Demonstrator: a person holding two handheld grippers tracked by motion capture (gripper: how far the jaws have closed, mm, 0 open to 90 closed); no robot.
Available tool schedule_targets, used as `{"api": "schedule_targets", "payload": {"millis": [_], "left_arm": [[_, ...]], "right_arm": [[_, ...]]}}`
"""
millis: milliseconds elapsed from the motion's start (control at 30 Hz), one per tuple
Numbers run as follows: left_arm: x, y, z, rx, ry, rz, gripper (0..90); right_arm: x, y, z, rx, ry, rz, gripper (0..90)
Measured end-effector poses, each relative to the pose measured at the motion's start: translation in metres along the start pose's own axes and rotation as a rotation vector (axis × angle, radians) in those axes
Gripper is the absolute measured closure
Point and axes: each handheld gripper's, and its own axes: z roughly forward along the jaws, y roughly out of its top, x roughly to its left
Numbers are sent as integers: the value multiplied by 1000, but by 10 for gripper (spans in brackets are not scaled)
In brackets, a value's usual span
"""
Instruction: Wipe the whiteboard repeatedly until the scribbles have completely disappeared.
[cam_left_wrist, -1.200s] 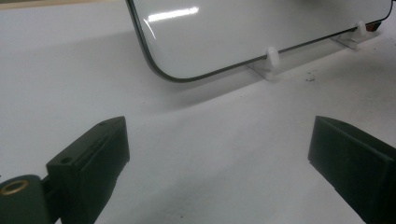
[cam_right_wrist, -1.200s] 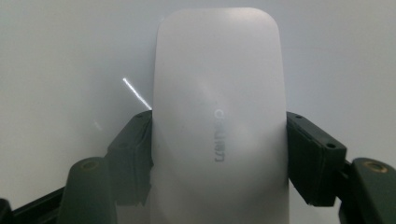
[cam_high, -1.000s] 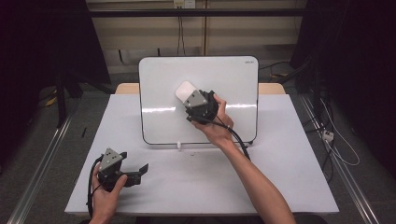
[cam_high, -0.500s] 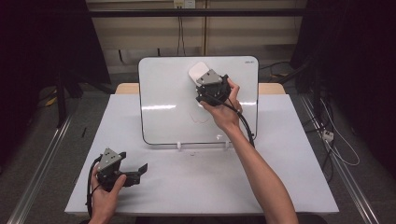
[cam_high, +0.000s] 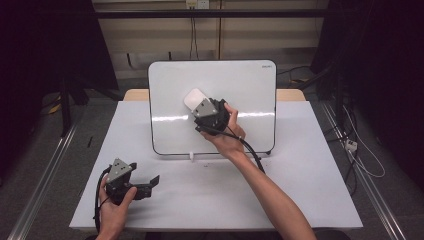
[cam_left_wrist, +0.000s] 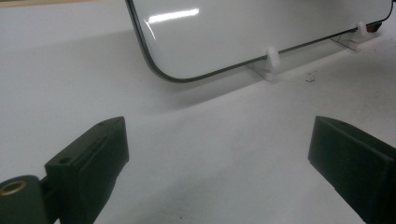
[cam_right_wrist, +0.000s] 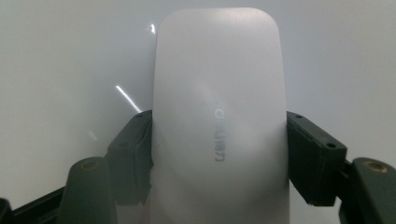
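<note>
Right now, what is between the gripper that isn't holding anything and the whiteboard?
Nothing: in the left gripper view, bare white table runs from the open left gripper to the whiteboard. The high view shows that same bare stretch.

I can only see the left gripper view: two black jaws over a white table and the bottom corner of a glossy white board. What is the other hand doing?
Observer: The right gripper is shut on a white rounded plastic eraser held against the glossy white board.
Operator: Where on the board is it?
Observer: In the high view, left of the middle, just above the bright band of reflected light.
Operator: Any writing on the eraser?
Observer: The right gripper view shows a small grey logo along its back, too faint to read.
Operator: And the gripper I'm looking along, where does it sit?
Observer: The left gripper lies low at the near left of the white table, jaws open, holding nothing.
</note>
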Motion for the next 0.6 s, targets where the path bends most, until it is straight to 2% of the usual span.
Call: {"api": "schedule_targets", "payload": {"millis": [200,267,433,600], "left_arm": [[0,0,0,-1,-1,2,50],[0,0,0,-1,-2,-2,50],[1,-1,-1,-3,-3,-3,50],[1,-1,-2,-4,0,-3,50]], "right_arm": [[38,-7,-2,0,55,-67,315],[46,-8,-3,3,55,-89,315],[38,-7,-3,8,74,-83,315],[12,-6,-4,13,31,-32,315]]}}
